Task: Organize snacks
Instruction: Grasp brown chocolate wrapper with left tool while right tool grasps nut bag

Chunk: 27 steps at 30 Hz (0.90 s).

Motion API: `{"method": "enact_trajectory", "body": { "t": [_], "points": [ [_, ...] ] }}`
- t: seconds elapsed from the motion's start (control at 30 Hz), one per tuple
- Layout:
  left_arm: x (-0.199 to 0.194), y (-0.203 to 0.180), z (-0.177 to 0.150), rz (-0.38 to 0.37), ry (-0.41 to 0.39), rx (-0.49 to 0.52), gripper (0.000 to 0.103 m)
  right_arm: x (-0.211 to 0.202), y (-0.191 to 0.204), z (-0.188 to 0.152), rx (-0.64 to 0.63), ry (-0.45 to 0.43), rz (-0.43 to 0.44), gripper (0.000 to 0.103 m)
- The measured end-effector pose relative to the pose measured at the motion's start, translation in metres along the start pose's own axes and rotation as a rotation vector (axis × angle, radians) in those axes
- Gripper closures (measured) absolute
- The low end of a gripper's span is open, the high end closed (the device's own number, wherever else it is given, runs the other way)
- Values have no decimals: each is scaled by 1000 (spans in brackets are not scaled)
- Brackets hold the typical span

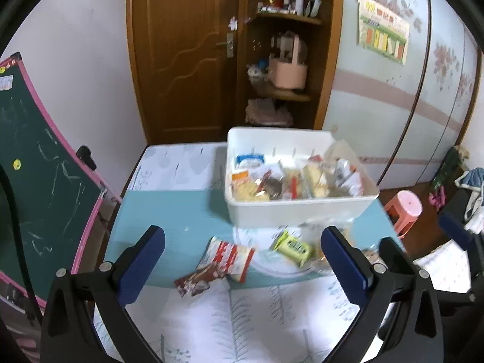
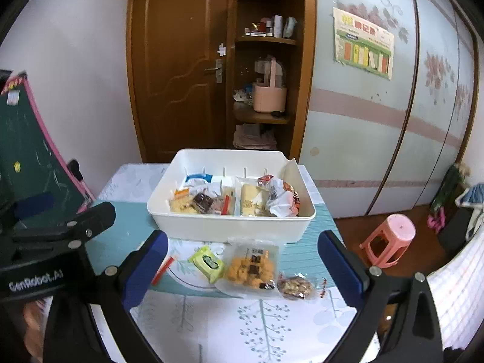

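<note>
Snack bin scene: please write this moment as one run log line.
left gripper: open, empty | right gripper: open, empty | white bin: partly filled | green packet, yellow snack bag: on table, outside bin

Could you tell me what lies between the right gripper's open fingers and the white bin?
In the right wrist view, the right gripper frames a green packet, a clear bag of orange snacks and a nut bar before the white bin.

White bin (image 2: 211,227) of snacks, green packet (image 2: 208,262) before it, right hand-held gripper (image 2: 242,266) agape
</note>
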<state>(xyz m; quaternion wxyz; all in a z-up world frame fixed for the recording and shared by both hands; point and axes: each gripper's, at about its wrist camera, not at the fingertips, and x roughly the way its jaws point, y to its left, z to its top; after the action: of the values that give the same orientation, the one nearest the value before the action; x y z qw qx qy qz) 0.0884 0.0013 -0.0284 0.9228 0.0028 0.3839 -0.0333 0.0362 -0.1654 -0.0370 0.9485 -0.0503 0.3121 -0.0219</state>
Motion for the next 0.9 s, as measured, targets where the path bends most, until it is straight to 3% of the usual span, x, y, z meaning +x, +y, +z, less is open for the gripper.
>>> {"method": "enact_trajectory", "body": {
  "t": [0.17, 0.3, 0.53, 0.7, 0.9],
  "points": [
    [20, 12, -20, 61, 67, 11, 0, 5, 4, -19, -39, 13, -3, 3],
    [36, 28, -36, 100, 111, -4, 0, 19, 3, -32, -40, 75, 45, 3],
    [71, 54, -54, 122, 222, -24, 0, 54, -16, -61, 60, 217, 122, 17],
    [101, 58, -69, 115, 308, 38, 0, 72, -31, -71, 124, 265, 124, 17],
    [130, 56, -86, 92, 378, 189, 0, 92, -48, -71, 176, 295, 135, 17]
  ]
}}
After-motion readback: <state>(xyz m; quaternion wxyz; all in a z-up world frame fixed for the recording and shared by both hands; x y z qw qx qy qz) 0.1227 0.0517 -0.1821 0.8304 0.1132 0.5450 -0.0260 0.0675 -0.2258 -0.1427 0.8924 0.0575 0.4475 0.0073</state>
